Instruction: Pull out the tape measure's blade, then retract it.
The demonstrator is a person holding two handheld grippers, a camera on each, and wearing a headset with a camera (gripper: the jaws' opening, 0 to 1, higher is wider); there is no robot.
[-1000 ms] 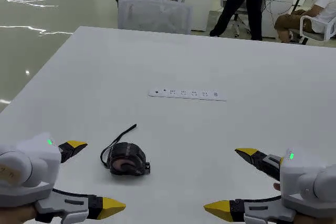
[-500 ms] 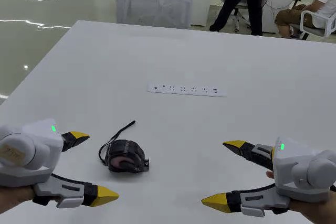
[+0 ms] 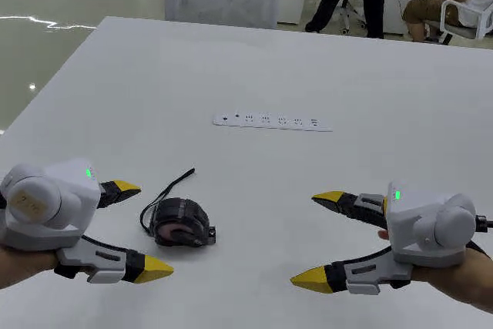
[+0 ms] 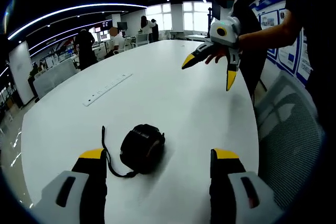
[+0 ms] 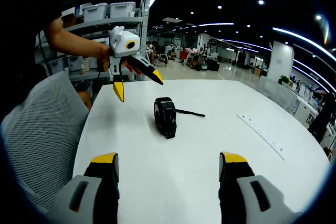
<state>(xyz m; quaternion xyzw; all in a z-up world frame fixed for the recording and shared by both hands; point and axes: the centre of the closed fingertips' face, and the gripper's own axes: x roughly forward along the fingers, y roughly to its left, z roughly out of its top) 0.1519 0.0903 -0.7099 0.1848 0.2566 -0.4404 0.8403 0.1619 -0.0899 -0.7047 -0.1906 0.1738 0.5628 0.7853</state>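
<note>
Tape measure (image 3: 181,223): on the table (image 3: 254,67); blade in; untouched
Left gripper (image 3: 142,229): jaws apart, just beside it
Right gripper (image 3: 314,238): jaws apart, empty
Remaining: pull, then retract

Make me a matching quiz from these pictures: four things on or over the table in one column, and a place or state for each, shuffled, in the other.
Column one:
1. tape measure
2. power strip
3. left gripper
4. right gripper

Column two:
A. open, held well apart from the tape measure
B. white, flat on the table, beyond the tape measure
C. black, lying on the table, blade not drawn out
D. open, close beside the tape measure

Pairs: 1-C, 2-B, 3-D, 4-A.
</note>
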